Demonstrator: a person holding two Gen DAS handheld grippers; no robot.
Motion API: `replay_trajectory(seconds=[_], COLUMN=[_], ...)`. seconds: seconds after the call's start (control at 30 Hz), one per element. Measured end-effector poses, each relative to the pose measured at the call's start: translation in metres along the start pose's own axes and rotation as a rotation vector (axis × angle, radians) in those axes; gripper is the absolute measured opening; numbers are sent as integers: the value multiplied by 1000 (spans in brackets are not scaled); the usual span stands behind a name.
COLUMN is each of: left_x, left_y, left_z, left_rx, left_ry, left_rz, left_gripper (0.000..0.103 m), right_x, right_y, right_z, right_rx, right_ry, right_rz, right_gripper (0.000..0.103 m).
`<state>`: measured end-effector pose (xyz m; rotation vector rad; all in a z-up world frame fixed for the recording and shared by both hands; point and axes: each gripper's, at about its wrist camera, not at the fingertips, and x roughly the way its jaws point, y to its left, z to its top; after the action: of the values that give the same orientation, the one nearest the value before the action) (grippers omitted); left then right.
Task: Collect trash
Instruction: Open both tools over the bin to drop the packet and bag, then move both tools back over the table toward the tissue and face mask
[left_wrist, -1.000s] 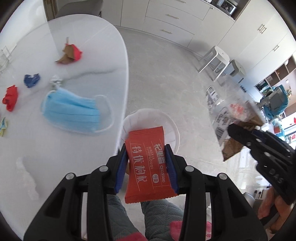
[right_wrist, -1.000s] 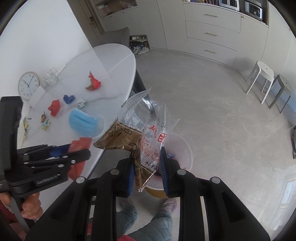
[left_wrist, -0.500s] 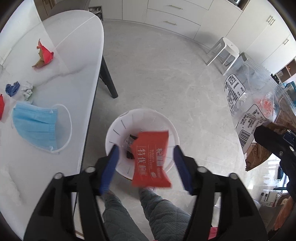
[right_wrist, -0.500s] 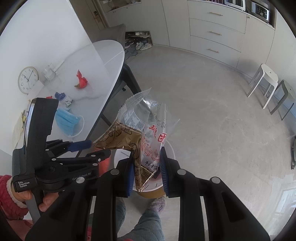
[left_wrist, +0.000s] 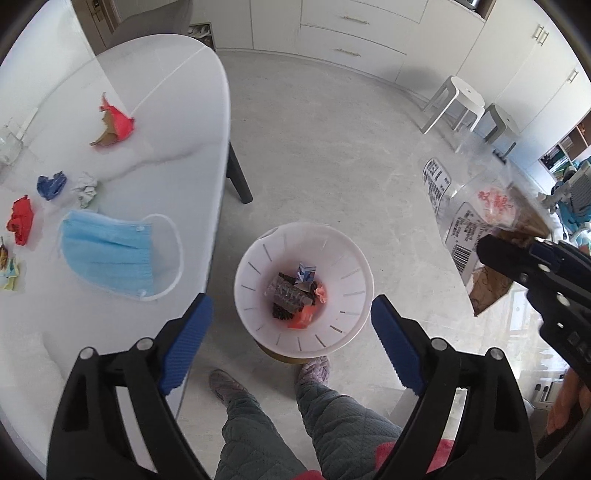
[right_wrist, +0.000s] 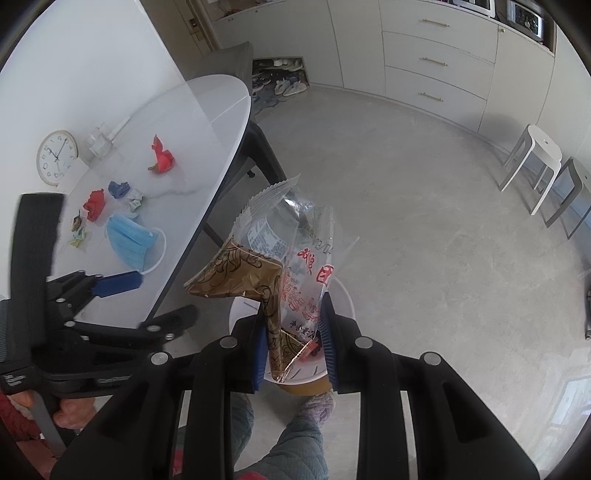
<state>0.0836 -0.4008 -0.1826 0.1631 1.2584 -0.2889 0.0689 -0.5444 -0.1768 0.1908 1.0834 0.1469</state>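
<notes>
From your left wrist view, your left gripper hangs over the white bin on the floor, its fingers spreading apart with nothing between them. Several wrappers already lie at the bottom of the bin, among them an orange-red packet, so part of the job is done. Plenty is left on the tabletop: the blue face mask, a red and brown wrapper, a blue scrap, a grey crumpled wad, a red scrap and small yellowish bits near the left edge. Your right gripper shows at the right edge, carrying its clear bag.

From your right wrist view, your right gripper is clenched on a clear printed bag together with a brown patterned wrapper, held above the rim of the bin; this load looks like your next drop. Your left gripper sits at the left, fingers apart, beside the tabletop edge. The same scraps and mask wait on the tabletop, near a round clock.
</notes>
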Motion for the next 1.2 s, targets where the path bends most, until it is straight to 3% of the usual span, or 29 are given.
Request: replay_trajectory(seconds=[0.2, 0.27, 0.37, 0.43, 0.6, 0.93, 1.2], left_x=[-35, -47, -59, -65, -77, -107, -118], left_y=[44, 61, 86, 102, 141, 208, 252], left_z=[-17, -25, -38, -45, -61, -84, -115], left_rx=[-77, -112, -153, -180, -261, -363, -475], left_ry=[-41, -55, -63, -65, -64, -105, -95], left_rz=[36, 60, 101, 117, 138, 182, 209], left_gripper=[89, 90, 90, 91, 91, 92, 92], right_x=[32, 48, 64, 68, 57, 9, -4], right_y=[11, 19, 30, 36, 48, 86, 132], right_z=[-3, -6, -11, -11, -5, 21, 29], right_rx=[-4, -13, -20, -12, 7, 37, -63], right_ry=[50, 80, 114, 127, 100, 0, -29], right_rz=[26, 31, 14, -7, -18, -26, -6], right_gripper=[28, 32, 53, 79, 92, 100, 100])
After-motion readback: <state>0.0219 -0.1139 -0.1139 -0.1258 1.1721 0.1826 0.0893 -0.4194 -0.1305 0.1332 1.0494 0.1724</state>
